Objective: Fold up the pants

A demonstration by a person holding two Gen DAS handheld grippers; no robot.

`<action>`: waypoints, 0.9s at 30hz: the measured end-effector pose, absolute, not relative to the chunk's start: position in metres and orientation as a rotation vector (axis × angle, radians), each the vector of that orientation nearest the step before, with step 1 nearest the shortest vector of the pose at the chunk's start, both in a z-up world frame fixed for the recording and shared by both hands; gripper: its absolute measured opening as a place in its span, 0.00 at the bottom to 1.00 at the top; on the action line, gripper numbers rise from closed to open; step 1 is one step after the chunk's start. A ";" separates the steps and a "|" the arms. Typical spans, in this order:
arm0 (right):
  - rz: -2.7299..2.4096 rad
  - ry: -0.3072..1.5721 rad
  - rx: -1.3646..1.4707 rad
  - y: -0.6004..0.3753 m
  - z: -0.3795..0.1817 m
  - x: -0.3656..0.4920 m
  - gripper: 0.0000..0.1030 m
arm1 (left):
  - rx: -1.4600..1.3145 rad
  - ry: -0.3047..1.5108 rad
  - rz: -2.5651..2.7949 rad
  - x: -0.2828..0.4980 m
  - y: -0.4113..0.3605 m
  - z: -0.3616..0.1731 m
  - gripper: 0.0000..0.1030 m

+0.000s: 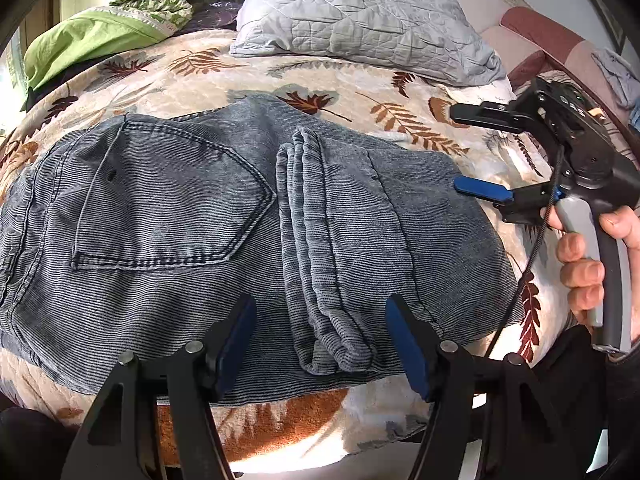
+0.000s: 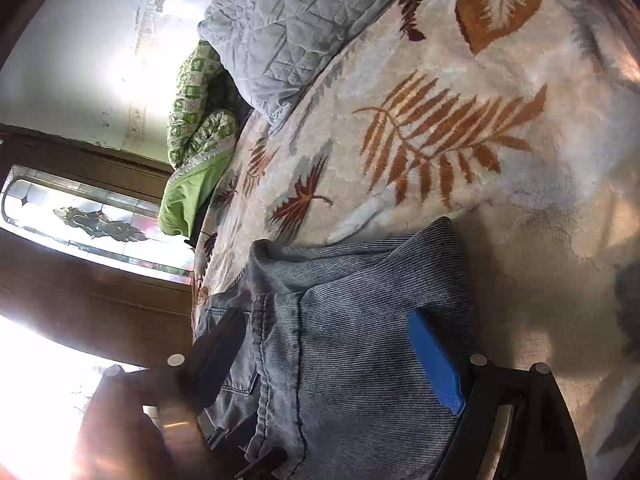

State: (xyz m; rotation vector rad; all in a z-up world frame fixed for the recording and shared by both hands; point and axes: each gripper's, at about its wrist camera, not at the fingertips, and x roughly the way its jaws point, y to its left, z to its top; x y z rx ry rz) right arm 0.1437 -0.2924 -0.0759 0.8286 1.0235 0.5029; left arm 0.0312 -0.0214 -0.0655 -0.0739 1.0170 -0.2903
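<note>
A leaf-patterned blanket (image 1: 328,80) covers the bed, a grey quilted pillow (image 1: 360,12) at its head. Folded grey-blue corduroy pants (image 1: 224,216) lie flat across the blanket, back pocket up, leg cuffs stacked on top. The left gripper (image 1: 322,344) hovers over their near edge, jaws apart and empty; the right gripper (image 1: 456,148), hand-held, gapes wide beside them.

No text, label, brand, number or sign can be read anywhere in either view.
</note>
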 end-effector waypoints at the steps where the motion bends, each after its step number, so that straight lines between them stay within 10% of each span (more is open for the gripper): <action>1: 0.515 1.022 0.813 -0.290 -0.069 0.138 0.83 | -0.081 1.014 -0.291 0.030 -0.020 -0.064 0.66; 27: 0.603 0.929 0.664 -0.261 -0.077 0.037 0.83 | -0.694 0.775 0.081 -0.016 0.168 -0.034 0.71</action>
